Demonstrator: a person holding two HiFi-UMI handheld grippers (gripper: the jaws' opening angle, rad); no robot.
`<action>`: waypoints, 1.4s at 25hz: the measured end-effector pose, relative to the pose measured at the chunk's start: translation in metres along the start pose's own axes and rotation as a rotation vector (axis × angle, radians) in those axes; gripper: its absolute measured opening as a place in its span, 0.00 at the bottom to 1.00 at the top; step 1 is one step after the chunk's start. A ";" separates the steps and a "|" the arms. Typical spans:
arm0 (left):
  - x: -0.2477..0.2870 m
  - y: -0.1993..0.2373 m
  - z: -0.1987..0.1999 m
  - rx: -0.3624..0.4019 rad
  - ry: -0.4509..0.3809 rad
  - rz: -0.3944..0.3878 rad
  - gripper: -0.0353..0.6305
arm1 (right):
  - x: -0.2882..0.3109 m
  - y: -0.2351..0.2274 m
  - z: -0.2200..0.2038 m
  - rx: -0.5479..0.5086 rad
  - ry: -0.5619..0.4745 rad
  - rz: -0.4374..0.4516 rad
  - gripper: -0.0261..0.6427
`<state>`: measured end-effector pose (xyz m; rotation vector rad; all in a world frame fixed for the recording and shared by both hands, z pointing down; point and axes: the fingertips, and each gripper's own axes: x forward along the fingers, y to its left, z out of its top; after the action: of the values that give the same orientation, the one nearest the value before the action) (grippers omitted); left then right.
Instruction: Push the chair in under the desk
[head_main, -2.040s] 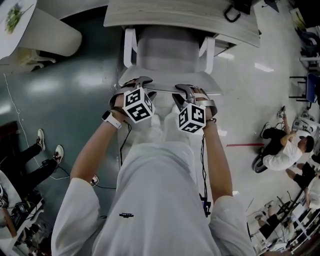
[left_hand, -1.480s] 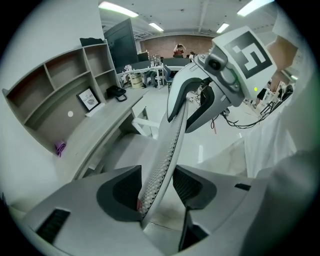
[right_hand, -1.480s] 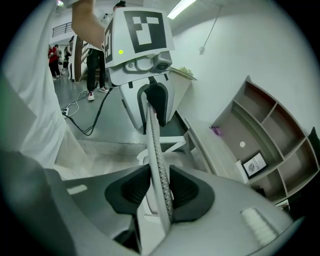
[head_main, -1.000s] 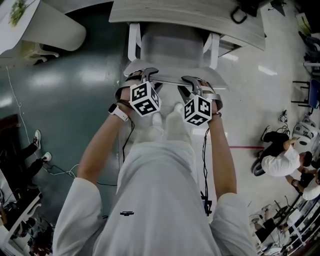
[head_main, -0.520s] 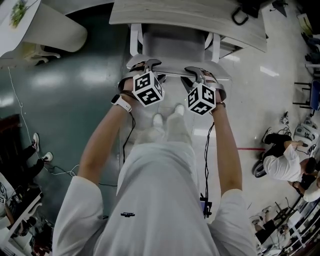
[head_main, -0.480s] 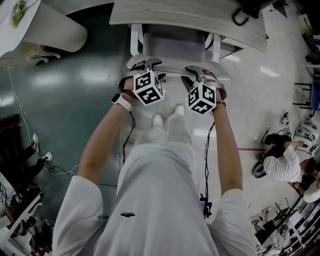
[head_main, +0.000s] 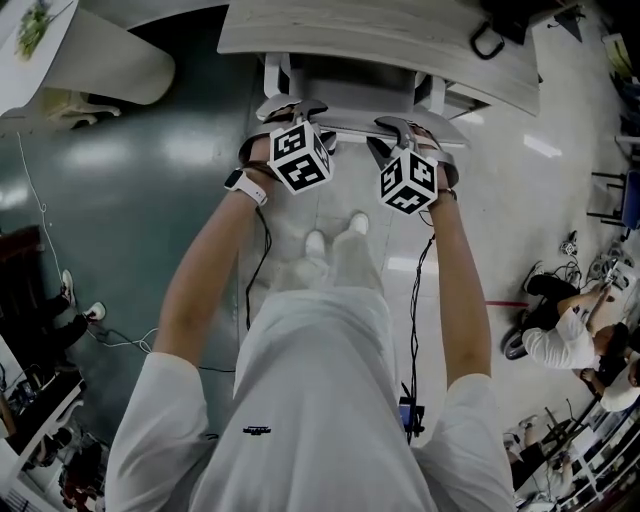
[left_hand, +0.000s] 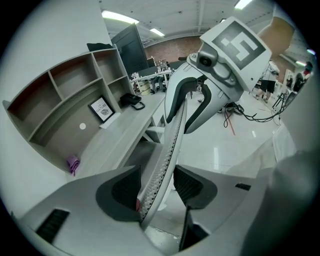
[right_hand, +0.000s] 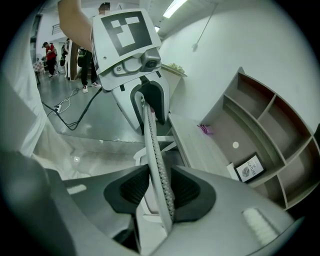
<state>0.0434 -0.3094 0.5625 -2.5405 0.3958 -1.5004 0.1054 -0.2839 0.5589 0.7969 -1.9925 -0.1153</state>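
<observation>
We are finding the chair (head_main: 350, 98) at the upper middle of the head view. Its seat is lying largely beneath the near edge of the grey table (head_main: 380, 35), and only the backrest's top rim is standing clear of it.

The left gripper (head_main: 293, 112) is clamping that rim left of centre. Its own view is showing the perforated backrest edge running up between the two pads, with both pads against it. The right gripper (head_main: 408, 128) is gripping the same rim right of centre, its jaws likewise clenched on the edge.

The person's shoes (head_main: 335, 232) are standing on the pale floor (head_main: 480, 200) directly below the chair in the frame.

In the left gripper view, a shelf unit (left_hand: 75, 95) is standing along the table's far side, holding a small framed print (left_hand: 101, 109).
</observation>
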 end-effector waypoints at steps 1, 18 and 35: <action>0.002 0.005 0.001 0.000 -0.001 0.003 0.37 | 0.002 -0.005 0.000 -0.002 0.000 -0.002 0.26; 0.037 0.079 0.023 -0.001 -0.006 0.028 0.37 | 0.040 -0.080 0.000 -0.012 0.002 -0.024 0.26; 0.033 0.084 0.026 0.007 -0.032 0.077 0.40 | 0.041 -0.082 0.003 -0.048 -0.022 -0.094 0.28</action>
<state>0.0698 -0.3989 0.5546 -2.5100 0.4777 -1.4294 0.1291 -0.3729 0.5560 0.8618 -1.9658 -0.2269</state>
